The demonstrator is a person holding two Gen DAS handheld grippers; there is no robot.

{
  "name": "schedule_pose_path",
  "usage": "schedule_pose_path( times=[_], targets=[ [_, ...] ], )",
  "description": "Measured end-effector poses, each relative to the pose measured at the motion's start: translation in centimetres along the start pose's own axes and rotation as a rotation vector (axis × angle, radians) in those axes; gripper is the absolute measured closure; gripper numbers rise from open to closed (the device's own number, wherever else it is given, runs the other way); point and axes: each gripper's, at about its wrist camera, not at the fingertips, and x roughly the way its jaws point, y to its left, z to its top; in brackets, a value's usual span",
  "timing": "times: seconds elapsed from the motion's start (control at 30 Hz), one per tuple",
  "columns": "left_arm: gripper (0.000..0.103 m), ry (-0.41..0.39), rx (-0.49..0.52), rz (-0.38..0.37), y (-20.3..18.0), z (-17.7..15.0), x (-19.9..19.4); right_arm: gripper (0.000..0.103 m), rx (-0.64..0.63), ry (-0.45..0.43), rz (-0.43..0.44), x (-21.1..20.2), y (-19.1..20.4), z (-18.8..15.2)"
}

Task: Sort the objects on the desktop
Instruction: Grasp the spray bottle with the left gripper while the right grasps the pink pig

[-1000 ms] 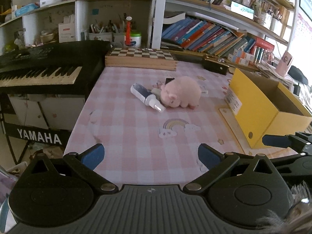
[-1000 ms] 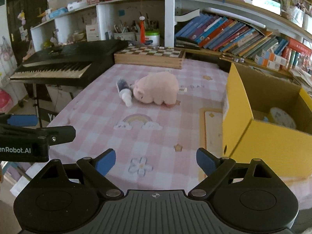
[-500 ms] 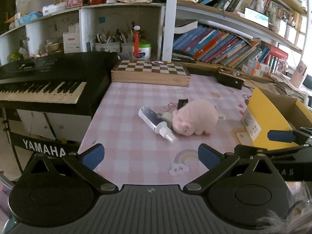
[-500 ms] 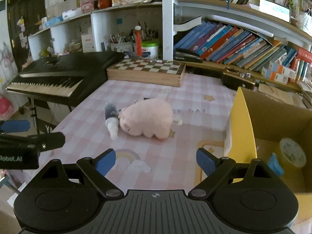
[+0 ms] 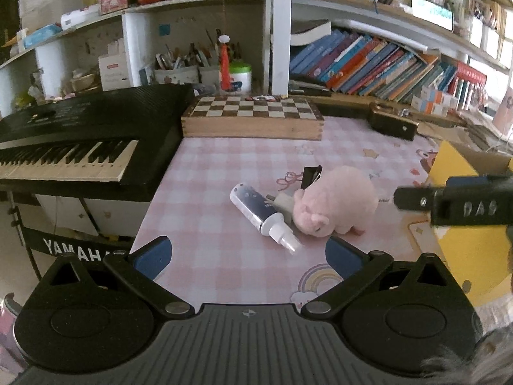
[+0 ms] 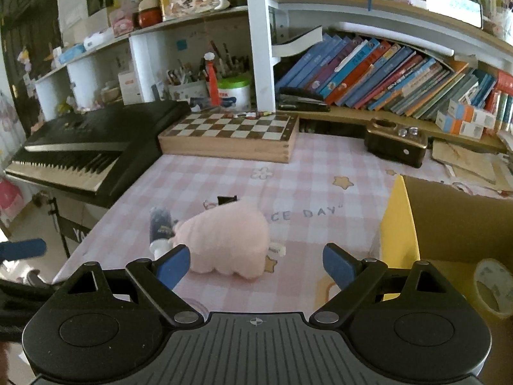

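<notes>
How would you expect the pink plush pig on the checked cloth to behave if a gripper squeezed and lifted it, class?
The pink plush pig looks soft and rounded, so it would probably squash between the fingers rather than resist. It seems light for its bulk, being stuffed fabric. Its fuzzy surface likely grips well, and lying flat on the checked cloth it seems unlikely to roll.

A pink plush pig [image 5: 333,207] lies on its belly on the checked cloth, snout toward the near-left. Touching its snout side, a white-and-dark-blue tube [image 5: 261,216] lies flat, cap pointing nearer. A black binder clip [image 5: 311,175] rests just behind the pig. At right stands an open yellow box [image 6: 400,224], a tape roll [image 6: 493,285] inside.
</notes>
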Motion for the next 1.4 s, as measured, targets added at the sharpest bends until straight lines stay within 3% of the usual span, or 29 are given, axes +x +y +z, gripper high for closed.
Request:
schedule_pose_path(
  times=[0.3,0.4,0.57,0.8,1.03,1.1,1.2,1.3,1.4],
  targets=[
    [0.006,0.008,-0.007,0.042,0.4,2.8,5.5,0.011,-0.022,0.02,0.041,2.0,0.2,2.1],
    [0.019,0.044,-0.012,0.037,0.3,3.6,8.3,0.011,-0.039,0.031,0.05,2.8,0.4,2.4],
    [0.029,0.111,-0.063,0.024,0.2,4.2,12.1,0.011,-0.057,0.054,0.064,3.8,0.3,2.8],
    [0.061,0.157,-0.078,0.0,-0.1,4.2,14.0,0.011,-0.089,0.105,0.081,5.5,0.6,3.2],
    [0.061,0.172,-0.021,-0.035,0.0,4.2,14.5,0.008,-0.15,0.172,0.103,7.6,2.0,2.8],
    [0.063,0.215,-0.025,-0.067,0.2,4.0,15.3,0.005,-0.169,0.191,0.112,8.2,2.4,2.8],
    [0.065,0.198,0.03,-0.056,-0.3,3.6,15.5,0.003,-0.207,0.215,0.111,9.2,2.8,2.8],
    [0.073,0.195,0.0,-0.067,0.6,3.7,15.5,0.0,-0.205,0.224,0.138,9.8,2.8,2.9],
    [0.073,0.202,-0.051,-0.067,1.9,3.8,15.4,0.0,-0.241,0.251,0.113,10.7,3.3,2.8]
  ],
)
